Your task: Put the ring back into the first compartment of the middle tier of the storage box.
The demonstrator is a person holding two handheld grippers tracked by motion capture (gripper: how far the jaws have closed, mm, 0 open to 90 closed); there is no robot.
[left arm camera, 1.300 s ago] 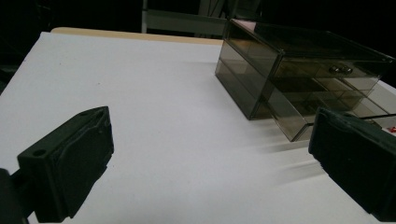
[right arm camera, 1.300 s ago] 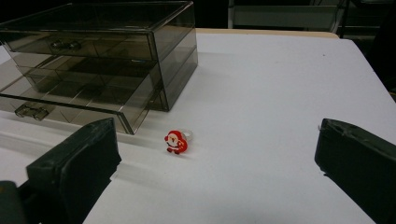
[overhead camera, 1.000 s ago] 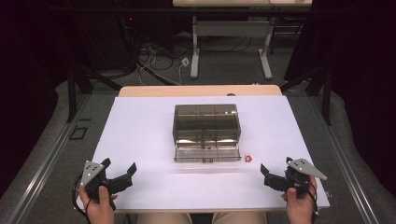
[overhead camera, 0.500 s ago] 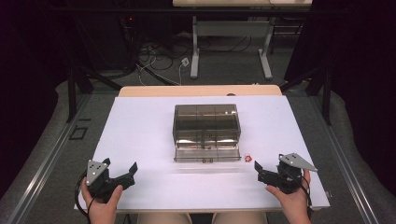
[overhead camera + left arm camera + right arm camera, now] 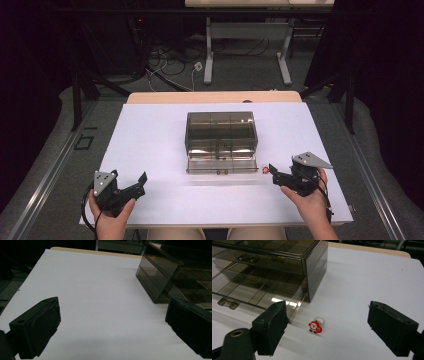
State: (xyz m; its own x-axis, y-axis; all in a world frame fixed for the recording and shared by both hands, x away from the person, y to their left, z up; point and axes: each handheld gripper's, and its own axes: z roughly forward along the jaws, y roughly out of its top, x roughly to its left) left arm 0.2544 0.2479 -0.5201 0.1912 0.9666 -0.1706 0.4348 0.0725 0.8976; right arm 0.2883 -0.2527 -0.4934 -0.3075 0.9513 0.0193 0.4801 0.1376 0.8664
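Note:
A smoky transparent drawer box [image 5: 220, 129] stands mid-table, its bottom drawer [image 5: 221, 163] pulled out toward me. A tiny red Santa ring [image 5: 265, 170] lies on the white table just right of the drawer's front corner. My right gripper [image 5: 274, 174] is open, its tips close to the ring. In the right gripper view the ring [image 5: 316, 326] lies on the table between the two spread jaws of the right gripper [image 5: 329, 320], a little ahead of them, beside the drawer box [image 5: 287, 262]. My left gripper [image 5: 140, 183] is open and holds nothing near the front left. In the left gripper view the left gripper [image 5: 115, 317] faces bare table with the box [image 5: 160, 277] at the right.
The white table top [image 5: 150, 140] has a wooden strip [image 5: 215, 97] along its far edge. Beyond it are a dark floor, cables [image 5: 165, 65] and a table frame [image 5: 247, 45]. Bare surface lies left of the box.
My right gripper has moved left and slightly forward, closing in on the Santa ring. The left gripper has barely shifted.

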